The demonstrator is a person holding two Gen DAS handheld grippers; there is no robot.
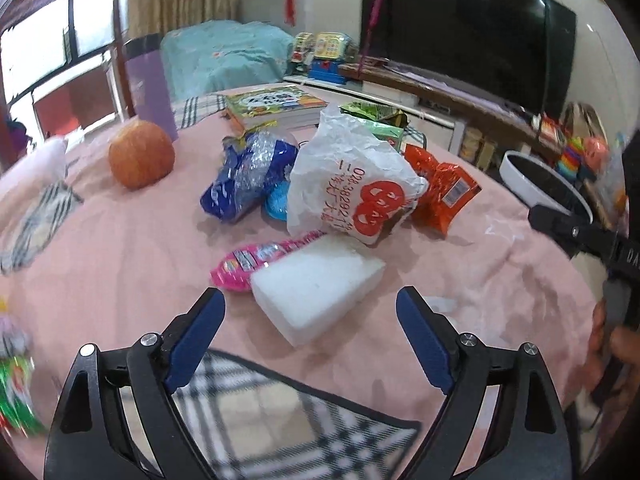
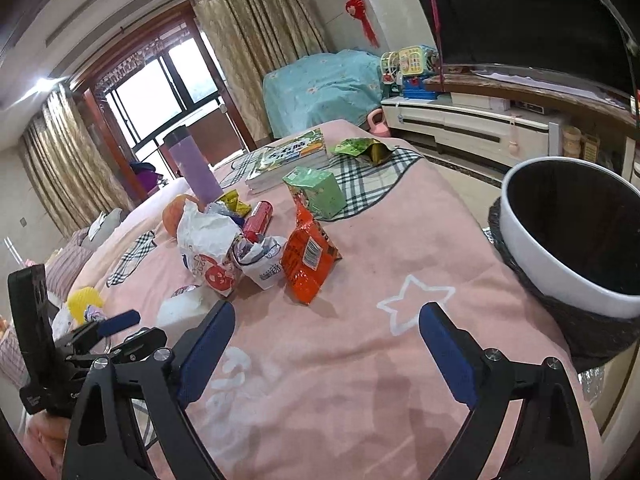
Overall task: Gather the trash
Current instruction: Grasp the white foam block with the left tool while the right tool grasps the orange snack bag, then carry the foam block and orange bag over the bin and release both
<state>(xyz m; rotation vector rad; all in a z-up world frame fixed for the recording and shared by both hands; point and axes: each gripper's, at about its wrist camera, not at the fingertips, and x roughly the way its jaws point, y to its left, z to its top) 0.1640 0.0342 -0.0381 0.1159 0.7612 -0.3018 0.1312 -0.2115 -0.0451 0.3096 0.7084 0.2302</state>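
- The table [image 2: 400, 240], under a pink cloth, carries the litter clustered mid-surface.
- The bin [image 2: 560, 280] waits at its right edge, within reach for drops.
- The crumpled white bag [image 1: 352, 184] tops the pile.
- The white foam block [image 1: 316, 292] lies nearest.
- Left gripper [image 1: 310, 300] and right gripper [image 2: 326, 312] both gape, holding nothing.

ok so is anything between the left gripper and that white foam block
Nothing visible. The white foam block lies just ahead of the open left gripper on bare pink cloth; the pink wrapper sits behind it.

The right gripper [image 2: 326, 326] hangs wide apart over the pink blanket [image 2: 360, 360], orange wrapper [image 2: 308, 260] ahead, white bin [image 2: 560, 280] right.
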